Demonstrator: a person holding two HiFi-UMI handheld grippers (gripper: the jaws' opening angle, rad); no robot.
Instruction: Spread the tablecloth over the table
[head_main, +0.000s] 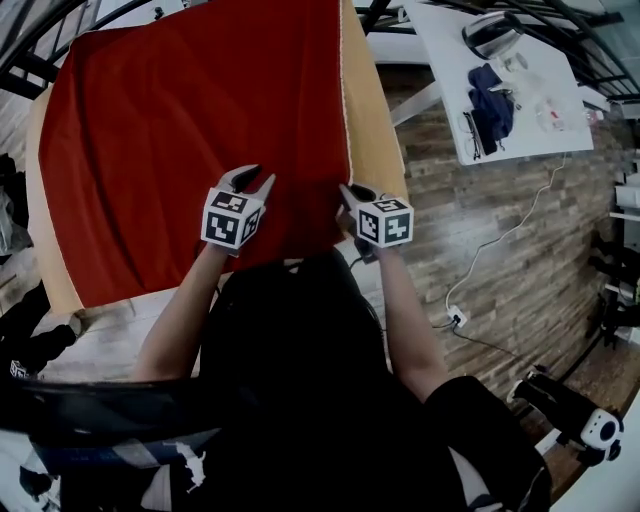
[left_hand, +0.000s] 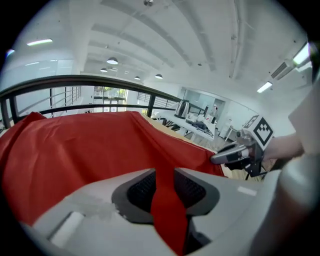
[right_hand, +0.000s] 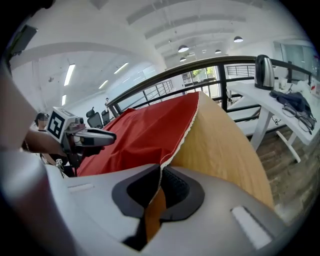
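Head view: cloth (head_main: 190, 130) over table (head_main: 375, 130). At 6 o'clock, left gripper (head_main: 252, 178) gapes round it; at 5 o'clock, right gripper (head_main: 352, 190) pinches its edge.

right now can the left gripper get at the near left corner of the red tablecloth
Probably yes. The left gripper hangs over the tablecloth near its front edge, and nothing lies between it and that corner. A fold between its open jaws would have to slip out first.
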